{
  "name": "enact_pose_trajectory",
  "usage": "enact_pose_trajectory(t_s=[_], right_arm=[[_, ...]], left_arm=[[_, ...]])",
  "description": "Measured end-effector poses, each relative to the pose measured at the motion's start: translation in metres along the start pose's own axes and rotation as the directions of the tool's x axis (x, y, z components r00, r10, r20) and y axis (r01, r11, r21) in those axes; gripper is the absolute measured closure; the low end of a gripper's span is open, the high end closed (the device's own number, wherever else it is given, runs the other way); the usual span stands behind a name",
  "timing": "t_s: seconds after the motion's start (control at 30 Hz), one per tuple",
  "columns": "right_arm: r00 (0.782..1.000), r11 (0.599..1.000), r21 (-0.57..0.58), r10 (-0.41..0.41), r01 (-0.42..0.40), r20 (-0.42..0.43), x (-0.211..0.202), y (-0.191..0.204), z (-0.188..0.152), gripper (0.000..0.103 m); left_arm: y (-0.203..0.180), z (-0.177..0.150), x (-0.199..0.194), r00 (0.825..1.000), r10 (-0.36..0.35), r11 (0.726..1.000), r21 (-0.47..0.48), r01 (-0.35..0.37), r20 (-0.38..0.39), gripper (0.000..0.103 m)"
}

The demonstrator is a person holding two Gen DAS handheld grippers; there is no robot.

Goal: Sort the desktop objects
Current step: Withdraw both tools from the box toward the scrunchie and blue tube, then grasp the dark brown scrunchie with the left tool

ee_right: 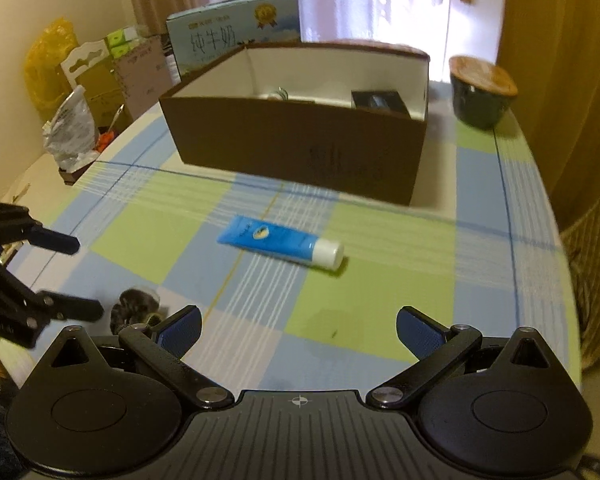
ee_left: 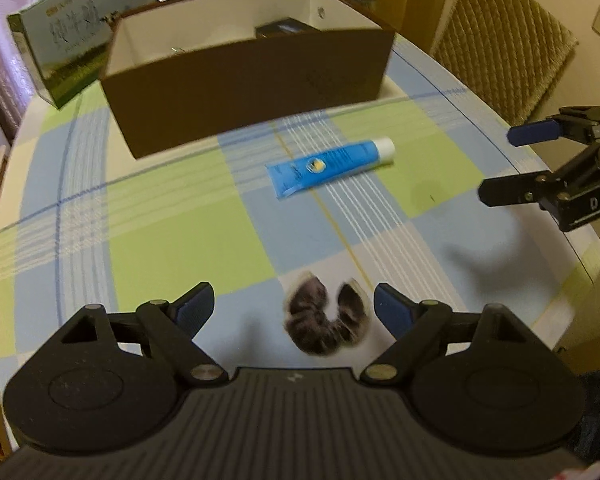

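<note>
Checked cloth in green, blue and white covers the table in front of us, with curtains behind it. At the far side stands our brown box, open at the top, white inside; a small black item lies in it, and something shiny beside that which we cannot make out. Behind the box leans a milk carton, and to the right of the box sits a dark pot with a wooden lid.

On the cloth, between the box and us, lies a blue tube with a white cap, flat on its side, touched by nothing. Nearer, a grey furry scrunchie lies curled on the cloth, just ahead of our left gripper and between its fingers, though whether they touch it we cannot tell through the blur. Its jaws are spread wide, holding nothing.

Our right gripper hovers over bare cloth, short of the tube, jaws likewise spread and empty.
</note>
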State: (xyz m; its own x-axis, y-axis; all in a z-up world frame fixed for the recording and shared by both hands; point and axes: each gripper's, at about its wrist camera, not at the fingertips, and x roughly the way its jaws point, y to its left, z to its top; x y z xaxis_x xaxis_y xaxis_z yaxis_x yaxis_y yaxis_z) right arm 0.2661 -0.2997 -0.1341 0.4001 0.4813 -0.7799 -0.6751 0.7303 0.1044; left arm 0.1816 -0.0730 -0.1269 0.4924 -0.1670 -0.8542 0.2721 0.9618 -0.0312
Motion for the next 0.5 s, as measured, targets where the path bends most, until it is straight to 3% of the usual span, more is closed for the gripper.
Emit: enact_pose_trajectory(t_s=[0.4, 0.5], right_arm=[[0.996, 0.997, 0.071, -0.034, 0.04, -0.087, 0.011, -0.012, -0.027, 0.002], [0.995, 0.996, 0.077, -0.038, 0.045, -0.091, 0.01, -0.015, -0.031, 0.002]], left_arm=[[-0.014, -0.009, 0.041, 0.998, -0.036, 0.998, 0.052, 0.039, -0.054, 0.02], [-0.018, -0.008, 0.053, 0.998, -0.033, 0.996, 0.079, 0.037, -0.058, 0.03]])
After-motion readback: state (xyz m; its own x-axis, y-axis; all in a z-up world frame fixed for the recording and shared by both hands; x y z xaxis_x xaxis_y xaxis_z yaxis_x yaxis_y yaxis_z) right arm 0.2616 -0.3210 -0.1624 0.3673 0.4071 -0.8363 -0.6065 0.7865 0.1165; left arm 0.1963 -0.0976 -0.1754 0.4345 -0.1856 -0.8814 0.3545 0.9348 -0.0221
